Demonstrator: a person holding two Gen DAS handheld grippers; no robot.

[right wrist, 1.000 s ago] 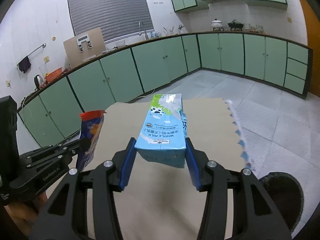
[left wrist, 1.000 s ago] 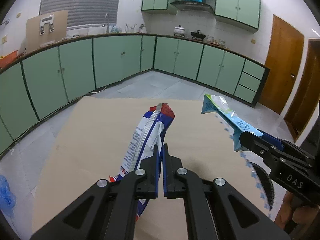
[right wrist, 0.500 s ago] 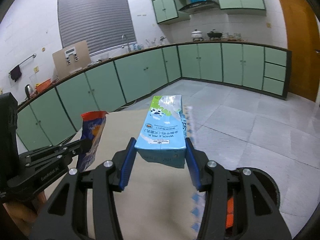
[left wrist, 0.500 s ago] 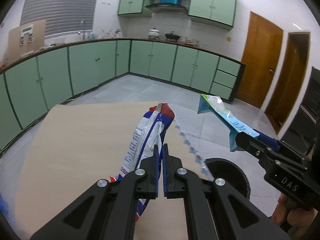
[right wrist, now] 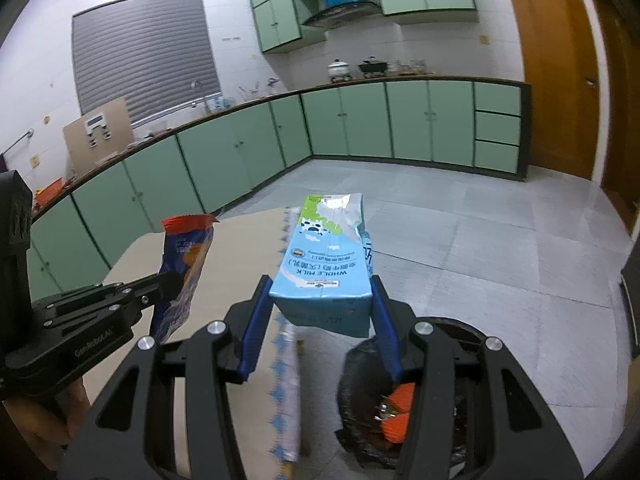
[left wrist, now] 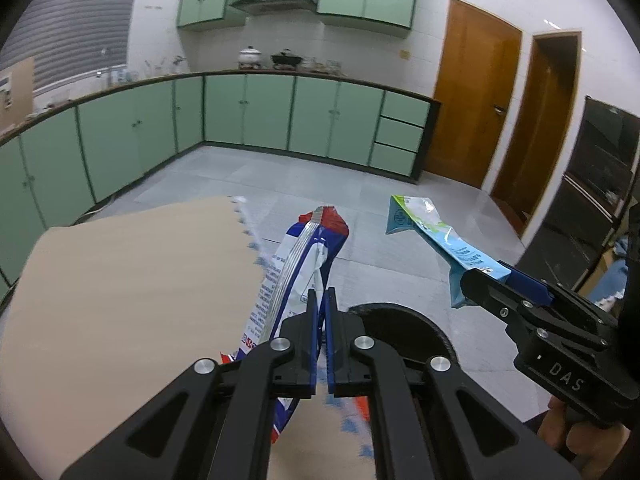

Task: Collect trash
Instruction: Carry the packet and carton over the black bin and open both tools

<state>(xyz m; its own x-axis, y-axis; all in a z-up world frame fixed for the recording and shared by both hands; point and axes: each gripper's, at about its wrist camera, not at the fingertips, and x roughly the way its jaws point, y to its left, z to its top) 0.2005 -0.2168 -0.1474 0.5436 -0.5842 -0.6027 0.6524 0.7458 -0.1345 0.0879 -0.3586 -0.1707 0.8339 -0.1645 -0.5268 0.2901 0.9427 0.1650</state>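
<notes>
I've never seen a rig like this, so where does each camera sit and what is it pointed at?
Left wrist: on the left gripper, looking past its snack bag toward the bin; the right gripper shows.
Right wrist: on the right gripper, looking over its milk carton; the left gripper shows.
Shared: both grippers, bag, carton, bin.

One snack bag and one milk carton, each in one of two grippers, left and right; one black-lined bin beside one table.
</notes>
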